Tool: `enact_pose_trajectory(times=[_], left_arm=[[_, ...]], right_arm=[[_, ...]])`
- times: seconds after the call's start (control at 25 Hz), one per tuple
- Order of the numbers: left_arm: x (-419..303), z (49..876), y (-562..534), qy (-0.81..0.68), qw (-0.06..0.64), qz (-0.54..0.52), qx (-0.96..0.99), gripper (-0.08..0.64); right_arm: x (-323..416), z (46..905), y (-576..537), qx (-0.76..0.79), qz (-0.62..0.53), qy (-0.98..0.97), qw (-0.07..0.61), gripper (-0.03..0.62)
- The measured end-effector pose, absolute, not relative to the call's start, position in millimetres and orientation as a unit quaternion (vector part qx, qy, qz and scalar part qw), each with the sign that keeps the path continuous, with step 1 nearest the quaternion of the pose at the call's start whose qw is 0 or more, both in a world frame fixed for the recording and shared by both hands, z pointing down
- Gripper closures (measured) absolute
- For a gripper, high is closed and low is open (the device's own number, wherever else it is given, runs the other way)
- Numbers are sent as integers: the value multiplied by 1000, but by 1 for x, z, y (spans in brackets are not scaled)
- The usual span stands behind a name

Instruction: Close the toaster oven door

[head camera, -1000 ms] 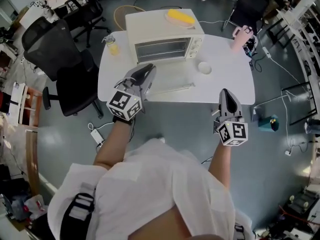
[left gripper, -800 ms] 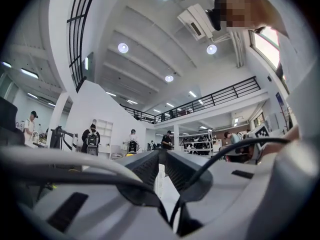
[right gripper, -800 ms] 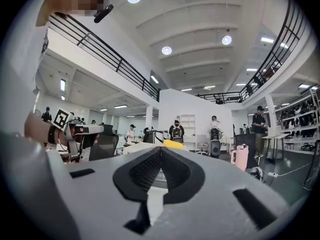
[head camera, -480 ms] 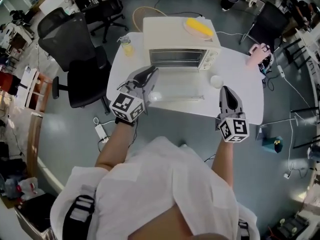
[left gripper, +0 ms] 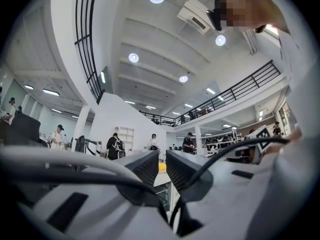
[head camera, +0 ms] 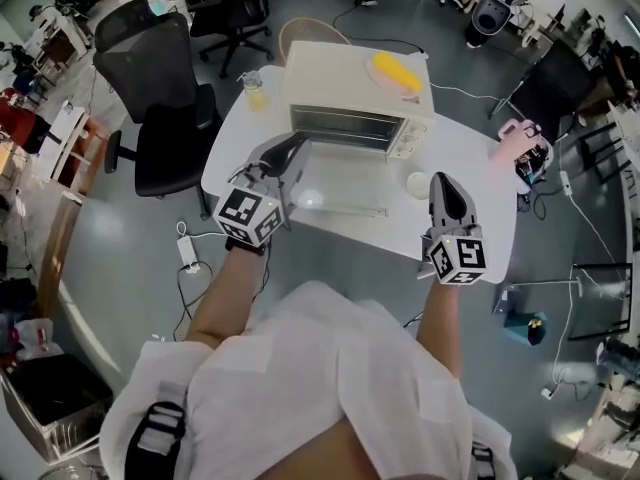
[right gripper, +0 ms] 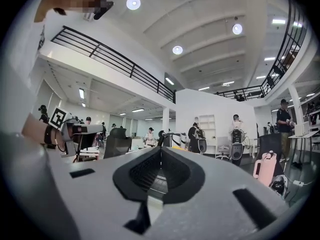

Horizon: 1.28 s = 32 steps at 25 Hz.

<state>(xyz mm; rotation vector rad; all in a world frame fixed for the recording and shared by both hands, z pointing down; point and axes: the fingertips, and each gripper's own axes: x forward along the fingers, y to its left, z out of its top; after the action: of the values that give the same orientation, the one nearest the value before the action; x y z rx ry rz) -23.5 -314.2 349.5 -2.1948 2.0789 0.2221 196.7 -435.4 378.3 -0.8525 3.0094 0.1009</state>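
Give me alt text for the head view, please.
A toaster oven sits on a white table, its door folded down. The left gripper hangs by the door, the right gripper over the table's near edge.

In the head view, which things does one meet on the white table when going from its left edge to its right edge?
jar of yellow liquid → toaster oven → pink object
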Motion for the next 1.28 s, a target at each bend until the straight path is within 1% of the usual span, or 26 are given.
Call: enact_pose_trajectory(times=[0.2,0.52,0.8,1.28], left_arm=[[-4,348,-325,701,63,75,-707,518],[18,358,-323,720,56,74,-688,518],[27,357,-315,737,57,74,-669,518],[27,361,-305,749,56,69,-657,518]], right_arm=[[208,378,-453,-250,36,968,7,588],[219,390,-462,-218,22,976,6,588],[226,390,-465,-195,21,981,6,586],[213,394,-455,-174,33,984,8,588]])
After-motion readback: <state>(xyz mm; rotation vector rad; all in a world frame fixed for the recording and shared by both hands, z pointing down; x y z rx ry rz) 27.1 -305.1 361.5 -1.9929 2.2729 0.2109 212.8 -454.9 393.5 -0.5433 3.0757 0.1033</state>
